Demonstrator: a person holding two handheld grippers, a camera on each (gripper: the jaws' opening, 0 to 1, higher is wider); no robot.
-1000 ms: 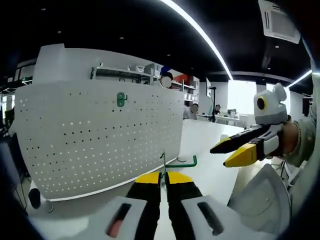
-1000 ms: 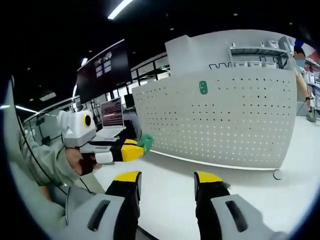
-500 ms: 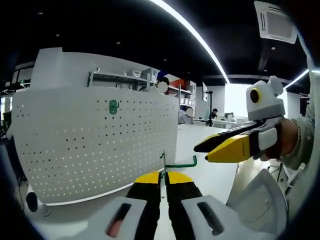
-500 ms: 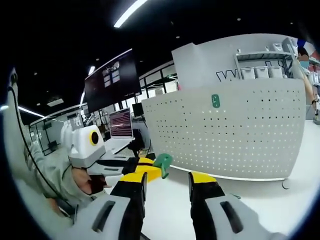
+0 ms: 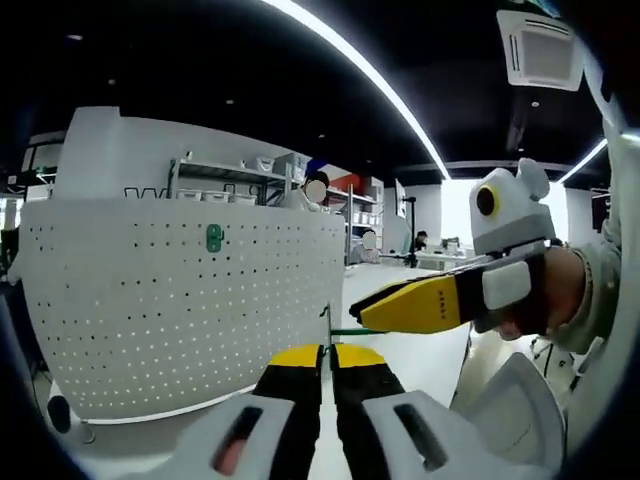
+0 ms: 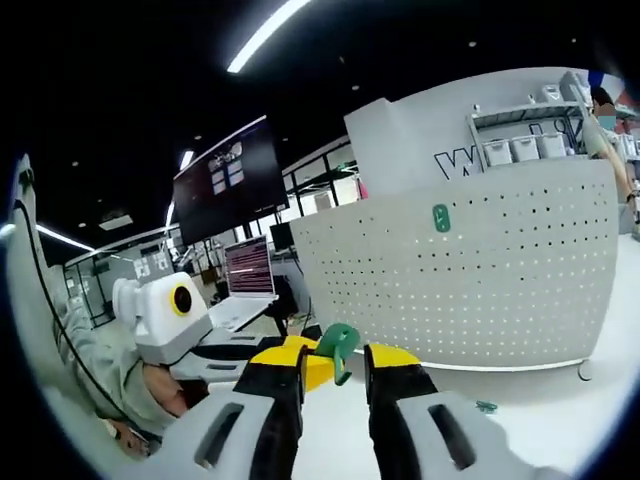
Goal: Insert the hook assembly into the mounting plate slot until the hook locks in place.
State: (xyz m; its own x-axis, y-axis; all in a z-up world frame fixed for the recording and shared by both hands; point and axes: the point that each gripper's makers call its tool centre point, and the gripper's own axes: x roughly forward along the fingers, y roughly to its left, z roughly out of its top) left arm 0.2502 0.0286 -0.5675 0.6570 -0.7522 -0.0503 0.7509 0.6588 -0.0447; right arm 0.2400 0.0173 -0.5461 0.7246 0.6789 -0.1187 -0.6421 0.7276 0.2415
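Pinching a thin green hook [image 5: 345, 331], left tongs [image 5: 327, 352].

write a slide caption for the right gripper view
Right hand-held gripper closing around green plastic hook before white perforated pegboard.

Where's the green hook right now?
In the right gripper view the green hook sits between the right gripper's jaw tips, its wire end pinched in the left gripper, away from the white pegboard.
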